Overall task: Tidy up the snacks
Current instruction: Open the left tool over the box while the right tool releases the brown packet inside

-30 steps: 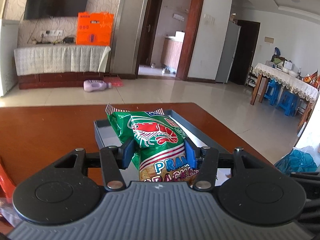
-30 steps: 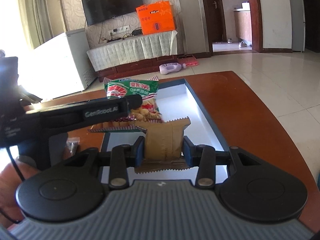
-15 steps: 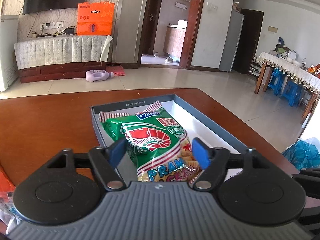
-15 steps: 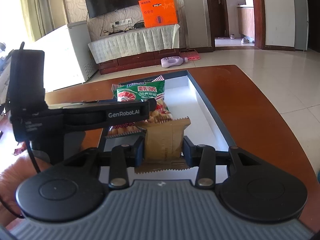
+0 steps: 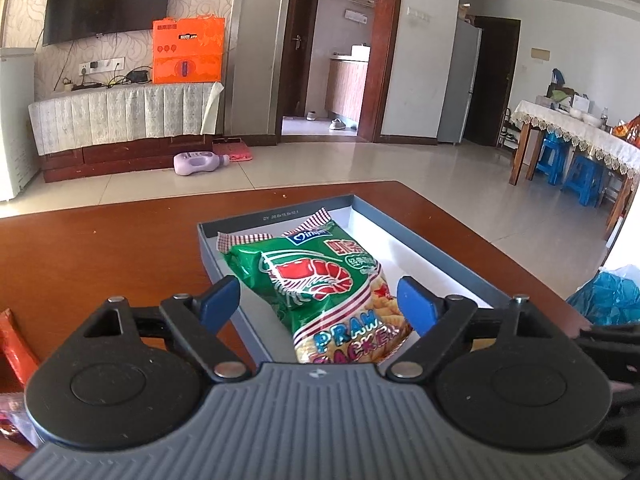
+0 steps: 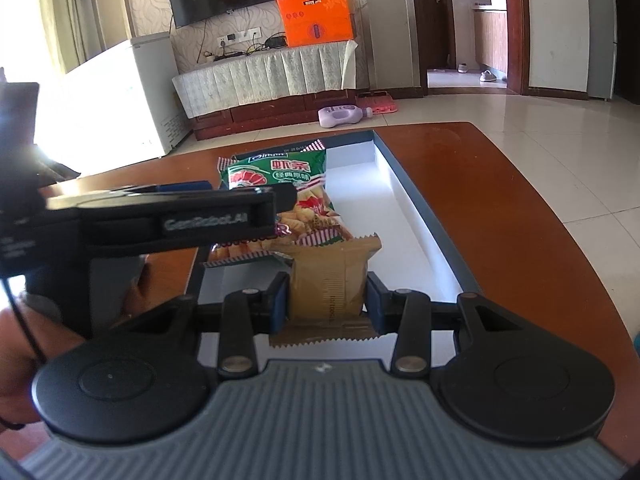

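Note:
A green prawn cracker bag [image 5: 320,280] lies in the shallow grey box [image 5: 432,256] with a white floor, on the brown table. My left gripper [image 5: 320,304] straddles the bag's near end with its jaws opening, the blue pads clear of the bag on both sides. In the right wrist view the same bag [image 6: 280,176] rests at the box's [image 6: 424,216] far left. My right gripper [image 6: 326,300] is shut on a brown snack packet [image 6: 330,280], held over the box's near end. The left gripper's body [image 6: 180,224] crosses that view from the left.
A red wrapper [image 5: 16,344] lies at the table's left edge, and a blue plastic bag [image 5: 608,292] sits off its right side. A person's hand [image 6: 16,352] holds the left gripper. The table [image 6: 500,208] ends just beyond the box's far wall.
My left gripper's jaws have spread apart and let go of the prawn cracker bag, which has settled flat in the box. The right gripper keeps its hold on the brown packet.

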Motion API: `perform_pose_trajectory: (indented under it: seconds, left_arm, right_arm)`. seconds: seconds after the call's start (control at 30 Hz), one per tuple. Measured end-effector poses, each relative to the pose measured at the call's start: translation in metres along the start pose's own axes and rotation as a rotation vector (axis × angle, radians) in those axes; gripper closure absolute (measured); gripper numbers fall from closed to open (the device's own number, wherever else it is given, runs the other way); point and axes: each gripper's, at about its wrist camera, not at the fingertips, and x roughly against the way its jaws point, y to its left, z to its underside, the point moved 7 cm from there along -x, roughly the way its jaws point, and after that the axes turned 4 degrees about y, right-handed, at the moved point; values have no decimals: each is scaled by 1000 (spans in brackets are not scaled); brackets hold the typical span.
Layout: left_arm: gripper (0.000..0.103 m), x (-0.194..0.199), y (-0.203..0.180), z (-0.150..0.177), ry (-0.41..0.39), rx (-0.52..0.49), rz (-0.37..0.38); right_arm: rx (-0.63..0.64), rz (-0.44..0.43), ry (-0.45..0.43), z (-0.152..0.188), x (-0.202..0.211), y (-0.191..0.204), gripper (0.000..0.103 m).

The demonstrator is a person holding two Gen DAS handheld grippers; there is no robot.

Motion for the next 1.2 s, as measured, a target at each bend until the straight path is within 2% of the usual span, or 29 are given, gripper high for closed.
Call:
perform_pose_trajectory:
  seconds: [0.27, 0.63, 0.77, 0.97, 1.2]
  left_arm:
    - [12, 18, 0, 11, -2, -42, -15]
    - [12, 29, 0, 19, 8, -32, -23]
    - [12, 39, 1, 23, 6, -29, -36]
    - [12, 69, 8, 27, -12, -11, -66]
    - [11, 118, 32, 38, -29, 6, -134]
  right_arm:
    - [23, 21, 36, 2, -23, 3, 60]
    - [70, 63, 45, 8, -26, 7, 59]
    - [93, 62, 31, 9, -19, 12, 44]
    - [130, 72, -1, 11, 2, 19, 42]
    - [76, 41, -69, 5, 35, 31, 39]
